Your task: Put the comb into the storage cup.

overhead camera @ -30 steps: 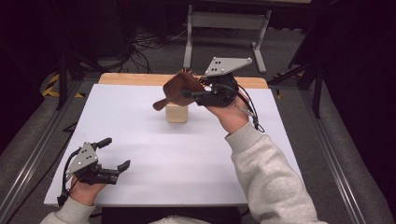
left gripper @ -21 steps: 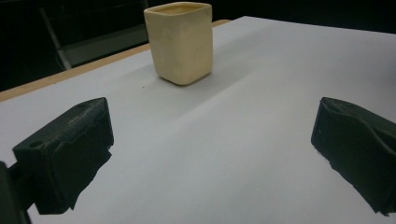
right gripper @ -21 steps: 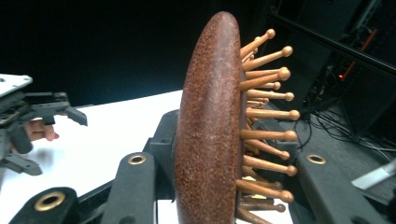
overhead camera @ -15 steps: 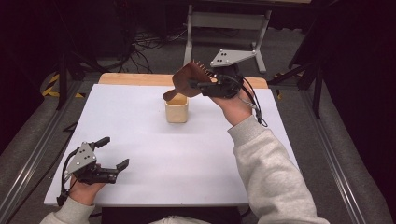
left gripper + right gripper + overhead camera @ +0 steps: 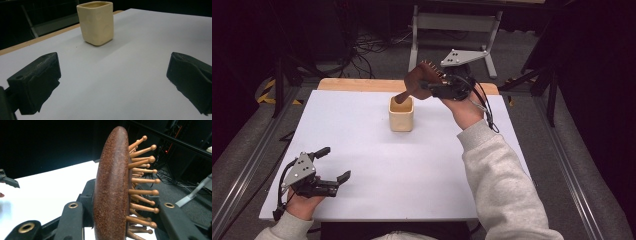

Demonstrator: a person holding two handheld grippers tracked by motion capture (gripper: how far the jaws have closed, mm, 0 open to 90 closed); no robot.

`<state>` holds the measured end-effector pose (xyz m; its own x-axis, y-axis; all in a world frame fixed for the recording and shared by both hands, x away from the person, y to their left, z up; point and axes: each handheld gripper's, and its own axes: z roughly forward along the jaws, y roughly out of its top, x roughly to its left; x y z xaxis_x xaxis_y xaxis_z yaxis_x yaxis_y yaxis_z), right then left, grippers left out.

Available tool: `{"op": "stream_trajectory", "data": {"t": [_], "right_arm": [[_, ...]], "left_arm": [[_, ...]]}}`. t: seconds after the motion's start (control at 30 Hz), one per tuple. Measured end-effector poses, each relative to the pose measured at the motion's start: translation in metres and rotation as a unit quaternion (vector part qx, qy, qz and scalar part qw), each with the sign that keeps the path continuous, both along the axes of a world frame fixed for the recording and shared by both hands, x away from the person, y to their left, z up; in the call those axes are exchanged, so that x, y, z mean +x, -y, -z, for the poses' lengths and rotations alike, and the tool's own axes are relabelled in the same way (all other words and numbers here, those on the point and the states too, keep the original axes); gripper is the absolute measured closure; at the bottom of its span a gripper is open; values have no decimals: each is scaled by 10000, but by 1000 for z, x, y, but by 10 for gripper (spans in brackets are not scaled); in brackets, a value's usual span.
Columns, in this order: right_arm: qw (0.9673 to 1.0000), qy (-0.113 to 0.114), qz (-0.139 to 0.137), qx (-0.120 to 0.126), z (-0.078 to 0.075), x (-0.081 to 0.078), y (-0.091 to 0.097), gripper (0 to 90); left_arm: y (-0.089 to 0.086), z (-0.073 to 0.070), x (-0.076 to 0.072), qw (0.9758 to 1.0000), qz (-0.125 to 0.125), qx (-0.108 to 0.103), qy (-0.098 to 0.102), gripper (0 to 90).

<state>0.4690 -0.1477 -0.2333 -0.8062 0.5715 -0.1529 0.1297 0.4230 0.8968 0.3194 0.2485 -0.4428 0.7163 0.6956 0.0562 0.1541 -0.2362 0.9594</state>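
Right gripper (image 5: 432, 90), clamped on a brown wooden-pinned hairbrush (image 5: 419, 80), tilts its handle into the cream square ceramic cup (image 5: 401, 114) near the surface's far edge; steepen before releasing.

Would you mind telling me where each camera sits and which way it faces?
High view: above the person's side, looking forward and down on the table; both forearms, left gripper, right gripper holding the brush.
Left gripper view: on the left gripper, looking low across the table at the cup; open jaws.
Right gripper view: on the right gripper, looking along the clamped brush.
The first two share the cup.
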Motion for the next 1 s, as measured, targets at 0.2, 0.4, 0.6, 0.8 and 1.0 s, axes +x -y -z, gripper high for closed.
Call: {"op": "stream_trajectory", "data": {"t": [0.2, 0.4, 0.6, 0.8, 1.0], "right_arm": [[10000, -61, 28, -21, 3, 5, 0, 578], [9997, -182, 62, -131, 10, 13, -4, 576], [9995, -260, 41, -200, 15, 19, -10, 575], [9990, -351, 32, -269, 21, 25, -15, 572], [9982, -466, 44, -383, 29, 32, -22, 569]], "left_arm": [[0, 0, 0, 10000, 1, 18, 0, 3], [0, 0, 0, 10000, 4, 36, -10, 3], [0, 0, 0, 10000, 9, 56, -24, 3], [0, 0, 0, 10000, -1, 53, -18, 2], [0, 0, -1, 10000, 14, 66, -31, 2]]}}
